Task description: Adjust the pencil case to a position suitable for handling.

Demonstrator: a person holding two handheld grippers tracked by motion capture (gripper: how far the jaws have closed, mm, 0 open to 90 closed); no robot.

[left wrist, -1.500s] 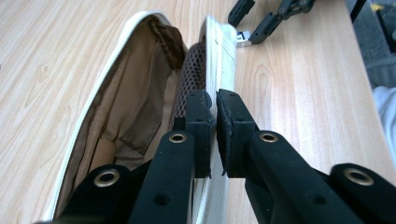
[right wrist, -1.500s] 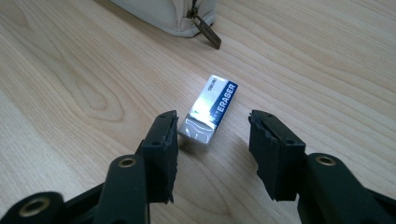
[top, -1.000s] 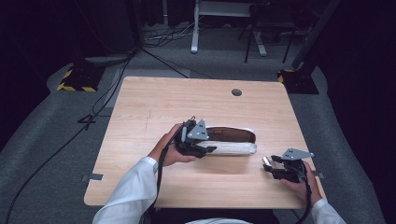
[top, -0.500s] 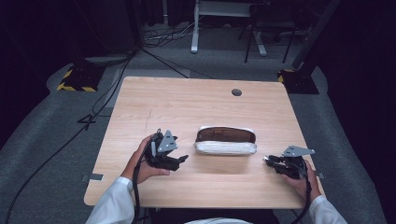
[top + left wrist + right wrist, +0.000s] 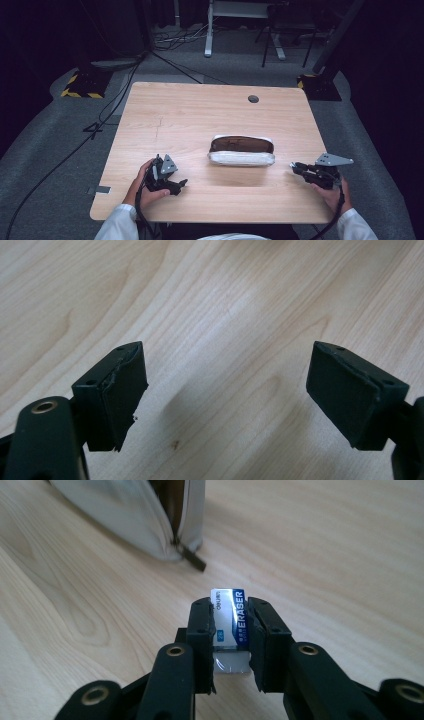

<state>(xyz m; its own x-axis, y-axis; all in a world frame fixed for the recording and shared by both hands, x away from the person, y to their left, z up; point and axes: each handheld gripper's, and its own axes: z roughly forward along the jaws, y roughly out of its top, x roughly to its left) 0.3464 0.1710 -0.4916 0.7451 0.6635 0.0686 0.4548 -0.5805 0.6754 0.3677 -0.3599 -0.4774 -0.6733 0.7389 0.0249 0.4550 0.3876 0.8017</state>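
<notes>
The tabletop (image 5: 200,115) spreads out in pale wood, a small round hole (image 5: 253,99) near its far edge. Around the middle, a little toward the person, lies the pencil case (image 5: 241,150), white-sided with a dark brown opening on top, long side running across. In the right gripper view its end and zip pull (image 5: 192,560) sit just ahead of the fingers, not touching them.

Over at the near left corner, the left gripper (image 5: 176,184) sits low over the wood in the person's hand, well apart from the case. Its fingers (image 5: 117,390) have just been opening and now stand wide, nothing but bare wood grain between them.

At the near right edge, the right gripper (image 5: 295,167) points toward the case's right end, close but clear of it. Its fingers (image 5: 202,630) are pinched tight on the eraser (image 5: 231,617), a small white block in a blue and white sleeve printed ERASER, held upright on edge just above the tabletop, its top poking out past the fingertips.
</notes>
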